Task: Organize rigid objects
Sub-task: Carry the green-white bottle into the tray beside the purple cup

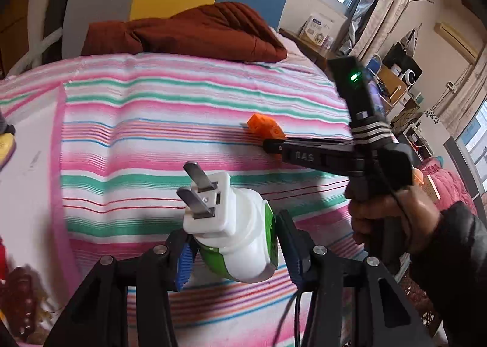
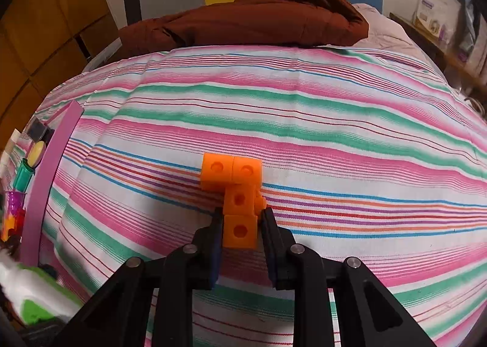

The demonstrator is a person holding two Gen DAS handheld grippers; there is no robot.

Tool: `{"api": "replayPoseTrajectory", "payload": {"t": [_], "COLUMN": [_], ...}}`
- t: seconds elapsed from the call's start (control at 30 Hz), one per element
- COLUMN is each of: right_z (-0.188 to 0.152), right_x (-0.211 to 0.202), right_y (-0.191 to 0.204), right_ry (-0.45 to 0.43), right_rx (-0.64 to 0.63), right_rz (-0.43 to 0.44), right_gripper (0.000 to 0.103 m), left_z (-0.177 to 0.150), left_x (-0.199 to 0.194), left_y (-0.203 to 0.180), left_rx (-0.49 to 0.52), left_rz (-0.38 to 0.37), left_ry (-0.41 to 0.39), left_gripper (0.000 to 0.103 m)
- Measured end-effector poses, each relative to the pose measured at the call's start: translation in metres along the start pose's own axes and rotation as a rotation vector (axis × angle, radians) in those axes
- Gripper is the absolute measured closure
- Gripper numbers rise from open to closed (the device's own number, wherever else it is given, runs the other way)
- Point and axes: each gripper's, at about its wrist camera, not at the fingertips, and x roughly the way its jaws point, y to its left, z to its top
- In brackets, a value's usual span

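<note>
Two grippers, two objects, above a striped bedsheet [image 2: 334,121].

The left gripper [image 1: 234,243] clamps one white-and-green plug adapter [image 1: 240,240], its two flat prongs [image 1: 197,191] angled up and away. The right gripper [image 2: 240,237], jaws narrow, grips one orange block piece [image 2: 237,194] of four joined cubes, long axis running away, L-shaped, resting on the sheet.

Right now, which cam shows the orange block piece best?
Right wrist: the orange block piece sits centred and close, all its cubes and holes visible, its near cube between the right tool fingers. Left wrist shows only a small far corner, mostly hidden behind that tool.
</note>
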Motion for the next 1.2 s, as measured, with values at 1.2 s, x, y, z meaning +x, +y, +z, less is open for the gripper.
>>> {"api": "replayPoseTrajectory", "payload": {"t": [1.2], "right_z": [-0.005], "right_x": [-0.003], "right_y": [0.015], "right_ry": [-0.013], "right_rx": [-0.105], "right_rz": [-0.089], "right_gripper": [0.08], "left_z": [-0.023], "left_x": [-0.074], "left_y": [0.194], "left_rx": [-0.399], "left_rz": [0.249], "left_ry": [-0.077], "left_gripper": [0.053]}}
